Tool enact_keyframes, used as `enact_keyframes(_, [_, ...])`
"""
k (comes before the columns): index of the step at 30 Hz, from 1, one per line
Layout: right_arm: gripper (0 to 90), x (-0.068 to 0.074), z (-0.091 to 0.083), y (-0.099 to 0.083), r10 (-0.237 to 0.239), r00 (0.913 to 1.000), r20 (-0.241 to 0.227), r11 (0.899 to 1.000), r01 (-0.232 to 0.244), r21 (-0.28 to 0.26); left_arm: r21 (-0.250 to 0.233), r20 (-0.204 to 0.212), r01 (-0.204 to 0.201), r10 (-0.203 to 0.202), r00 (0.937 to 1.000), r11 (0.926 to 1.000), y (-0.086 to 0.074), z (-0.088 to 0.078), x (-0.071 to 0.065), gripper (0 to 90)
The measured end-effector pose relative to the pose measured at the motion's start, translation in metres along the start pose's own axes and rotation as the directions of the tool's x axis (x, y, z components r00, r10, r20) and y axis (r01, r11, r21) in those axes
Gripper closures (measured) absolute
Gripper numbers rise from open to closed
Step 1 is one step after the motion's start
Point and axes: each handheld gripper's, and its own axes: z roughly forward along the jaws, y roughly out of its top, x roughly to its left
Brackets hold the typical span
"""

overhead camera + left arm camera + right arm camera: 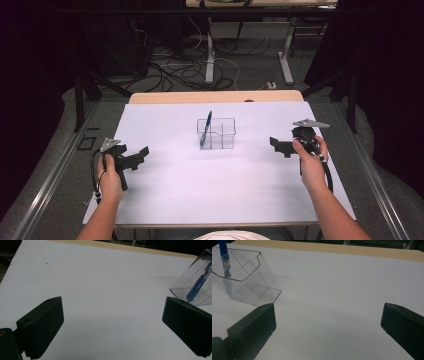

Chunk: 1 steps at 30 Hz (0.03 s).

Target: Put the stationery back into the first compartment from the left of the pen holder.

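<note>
A clear plastic holder [216, 133] with inner dividers stands at the middle of the white table top [215, 185]. A blue pen [205, 129] leans upright in its left compartment. My left gripper [141, 155] is held low at the left side of the table, open, jaws wide apart and empty. In the left gripper view the holder [197, 282] and the pen [197, 286] appear at the far right. My right gripper [277, 145] is at the right side, open and empty. In the right gripper view the holder [244, 281] and pen [224, 257] lie at the upper left.
A wooden strip [216, 96] runs along the table's far edge. Beyond it are cables [170, 67] on the floor and white desk legs [210, 55]. Dark frame bars [79, 95] stand at both sides.
</note>
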Motion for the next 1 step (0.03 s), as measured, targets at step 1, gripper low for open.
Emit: enact_keyframes(1, [0.0,-0.0008,0.0005,-0.0005,0.000,1.0000,-0.004,1.000,0.000,0.003,0.001,-0.002,0.000,0.000,1.0000,1.0000,0.0004,0.0001,0.0003,3.5])
